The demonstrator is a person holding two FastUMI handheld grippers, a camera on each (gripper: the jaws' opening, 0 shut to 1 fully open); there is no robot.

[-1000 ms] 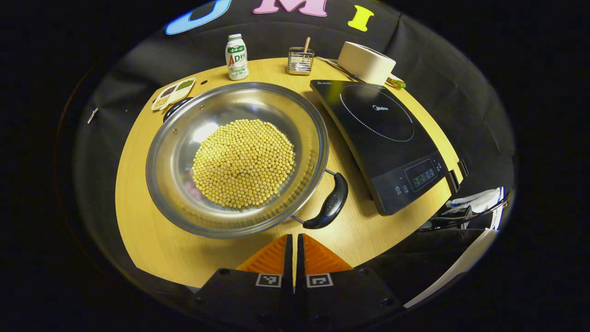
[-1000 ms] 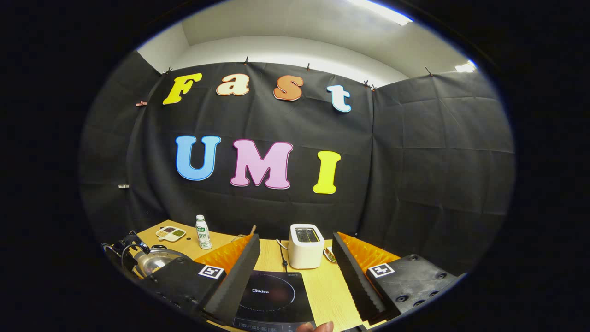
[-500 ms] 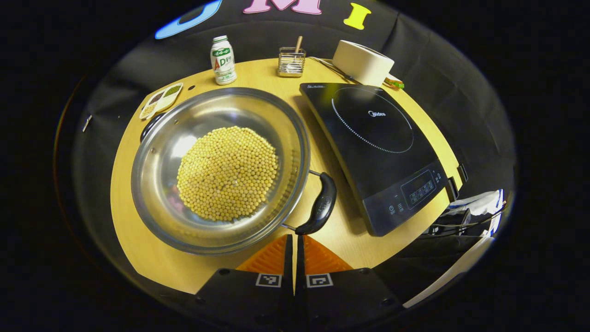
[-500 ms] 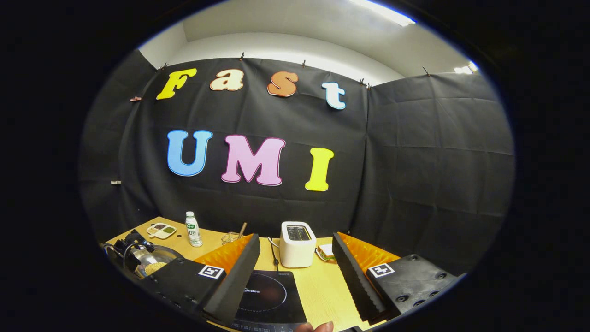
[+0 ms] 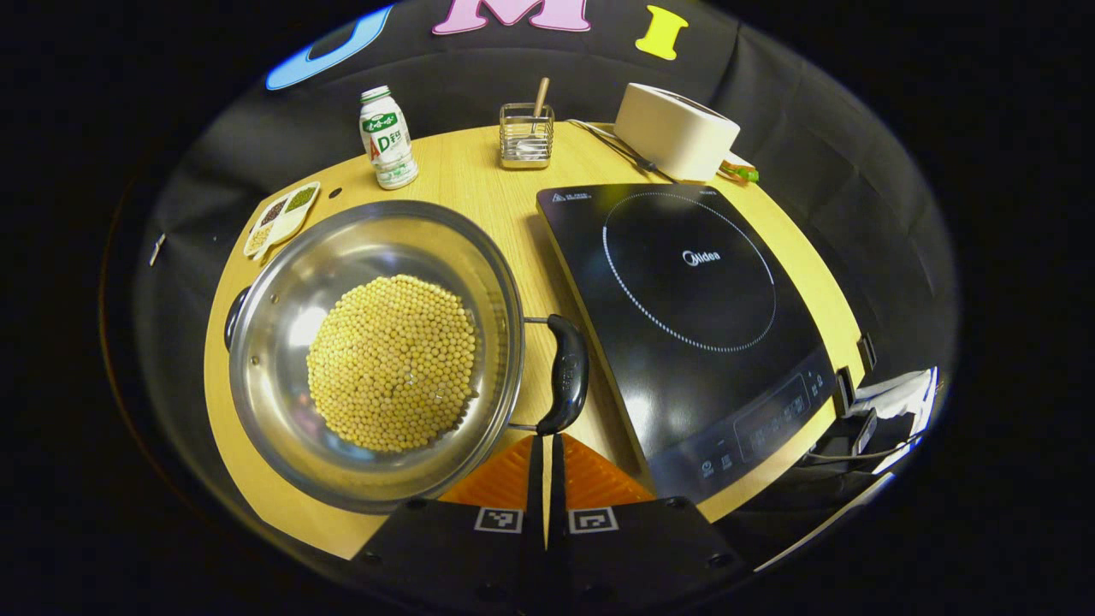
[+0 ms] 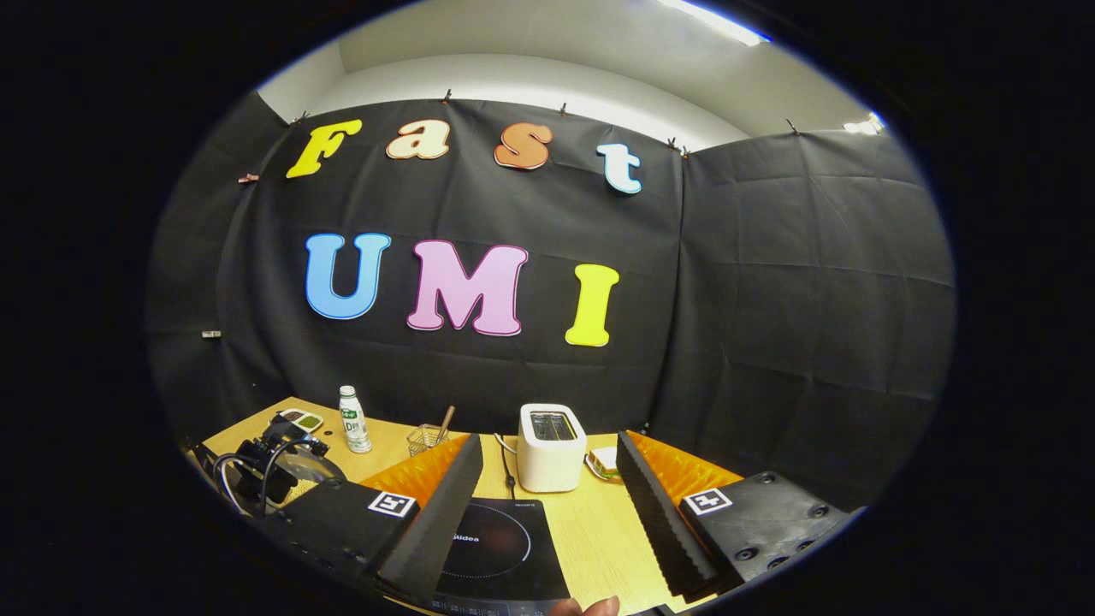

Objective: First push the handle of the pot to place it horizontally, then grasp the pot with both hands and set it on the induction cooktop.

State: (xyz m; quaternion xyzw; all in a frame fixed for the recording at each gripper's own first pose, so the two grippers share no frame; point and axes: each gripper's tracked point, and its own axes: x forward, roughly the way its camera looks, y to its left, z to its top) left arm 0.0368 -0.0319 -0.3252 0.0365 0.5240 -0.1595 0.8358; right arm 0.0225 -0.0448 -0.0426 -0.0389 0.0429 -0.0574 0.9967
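Wood-grain table (image 5: 479, 184): round steel pot (image 5: 282, 291), glossy flat induction cooktop (image 5: 684, 316).

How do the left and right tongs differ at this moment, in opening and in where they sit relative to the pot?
The left tongs are shut, fingers together; the right tongs are spread wide open. The left tongs' tips sit right at the pot's near handle; the right tongs hover above the induction cooktop, apart from the pot. Both grip nothing.
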